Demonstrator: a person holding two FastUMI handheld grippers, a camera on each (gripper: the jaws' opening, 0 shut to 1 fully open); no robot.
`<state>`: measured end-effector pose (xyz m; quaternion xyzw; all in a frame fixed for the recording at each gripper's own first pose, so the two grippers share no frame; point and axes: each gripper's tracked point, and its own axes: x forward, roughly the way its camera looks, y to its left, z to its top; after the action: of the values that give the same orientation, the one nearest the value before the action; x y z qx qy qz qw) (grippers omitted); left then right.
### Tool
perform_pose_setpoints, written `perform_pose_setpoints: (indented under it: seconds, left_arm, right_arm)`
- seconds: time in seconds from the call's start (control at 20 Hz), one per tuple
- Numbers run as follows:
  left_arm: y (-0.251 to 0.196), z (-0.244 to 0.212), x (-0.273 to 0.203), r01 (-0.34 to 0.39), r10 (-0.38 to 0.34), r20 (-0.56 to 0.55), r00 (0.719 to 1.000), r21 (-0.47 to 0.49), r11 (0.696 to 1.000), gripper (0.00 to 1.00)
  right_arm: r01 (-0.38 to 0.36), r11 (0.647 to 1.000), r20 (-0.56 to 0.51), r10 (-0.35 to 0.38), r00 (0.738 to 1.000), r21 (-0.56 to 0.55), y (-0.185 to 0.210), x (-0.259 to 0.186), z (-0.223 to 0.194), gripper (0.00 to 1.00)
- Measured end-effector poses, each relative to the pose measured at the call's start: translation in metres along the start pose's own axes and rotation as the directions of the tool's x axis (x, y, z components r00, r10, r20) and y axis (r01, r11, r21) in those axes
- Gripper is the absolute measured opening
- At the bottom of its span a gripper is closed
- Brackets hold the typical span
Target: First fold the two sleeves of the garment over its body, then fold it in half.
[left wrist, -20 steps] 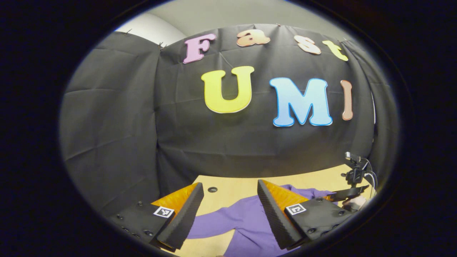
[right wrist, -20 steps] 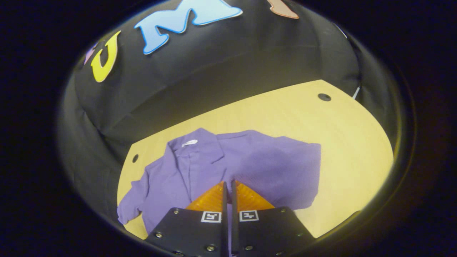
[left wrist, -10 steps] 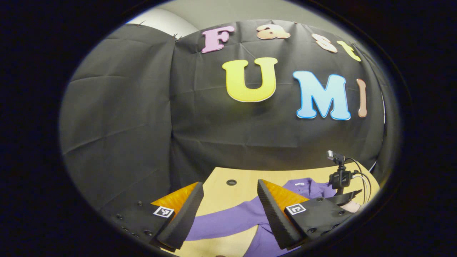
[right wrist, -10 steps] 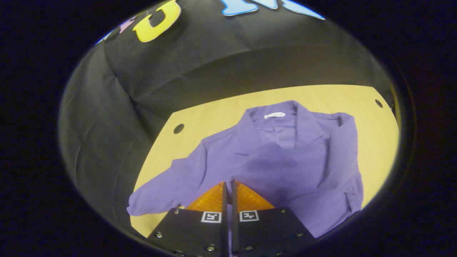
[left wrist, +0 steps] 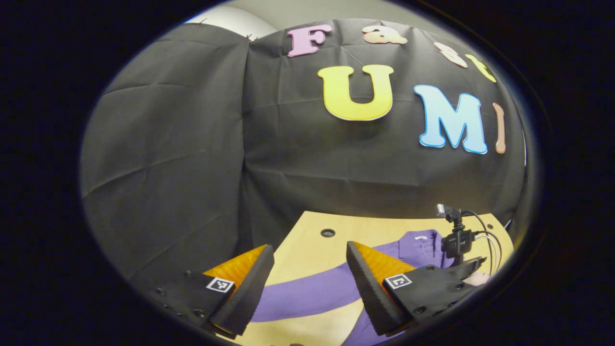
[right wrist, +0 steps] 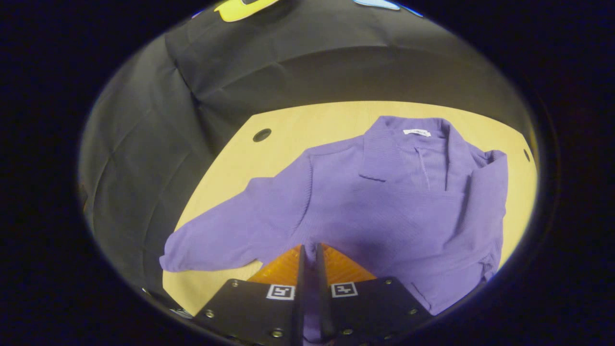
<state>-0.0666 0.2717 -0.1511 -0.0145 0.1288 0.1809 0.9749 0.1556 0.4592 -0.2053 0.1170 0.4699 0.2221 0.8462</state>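
While the right gripper [right wrist: 310,250] is pinching a strip of purple fabric between its nearly closed fingers, the main risk, as I judge it, is that the cloth is slipping free or dragging the whole purple collared shirt [right wrist: 384,202] across the wooden table [right wrist: 298,127] instead of laying one sleeve neatly over the body. Because the pinched fold is running down between the fingers, letting go too early could be leaving a crumpled, bunched panel on the right side, where the cloth is already lying doubled over the chest.

The left sleeve [right wrist: 230,230] is lying stretched out flat toward the table's edge, not yet folded. The left gripper [left wrist: 310,254] is standing wide open with nothing between its fingers, hovering above that sleeve [left wrist: 307,293]; I cannot tell whether it is touching the cloth. Closing off-centre there could be catching only the top layer. Farther off in the left gripper view, the right gripper's camera mount [left wrist: 456,238] is showing over the shirt's collar [left wrist: 418,239].
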Motion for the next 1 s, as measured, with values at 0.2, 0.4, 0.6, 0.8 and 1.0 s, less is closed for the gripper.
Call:
perform_pose_setpoints:
  seconds: [0.2, 0.4, 0.6, 0.8, 1.0]
  left_arm:
    - [0.008, -0.025, 0.014, -0.013, 0.012, -0.044, 0.999, -0.024, 1.0, 1.0]
    - [0.017, -0.066, 0.031, -0.041, 0.037, -0.106, 0.994, -0.035, 0.999, 0.96]
    - [0.03, -0.119, 0.047, -0.086, 0.072, -0.203, 0.977, -0.062, 0.994, 1.0]
    - [0.053, -0.178, 0.06, -0.15, 0.124, -0.3, 0.946, -0.063, 0.987, 1.0]
    - [0.075, -0.225, 0.069, -0.198, 0.163, -0.37, 0.915, -0.06, 0.978, 0.99]
  right_arm:
    - [0.013, 1.0, 0.038, -0.012, 0.999, -0.013, 0.002, -0.013, 0.011, 0.69]
    - [0.032, 0.999, 0.076, -0.028, 0.997, -0.044, -0.006, -0.032, 0.022, 0.69]
    - [0.065, 0.996, 0.105, -0.058, 0.993, -0.063, -0.025, -0.055, 0.029, 0.69]
    - [0.117, 0.993, 0.099, -0.113, 0.989, -0.032, -0.058, -0.076, 0.019, 0.69]
    - [0.169, 0.986, 0.079, -0.167, 0.983, -0.013, -0.089, -0.094, 0.005, 0.69]
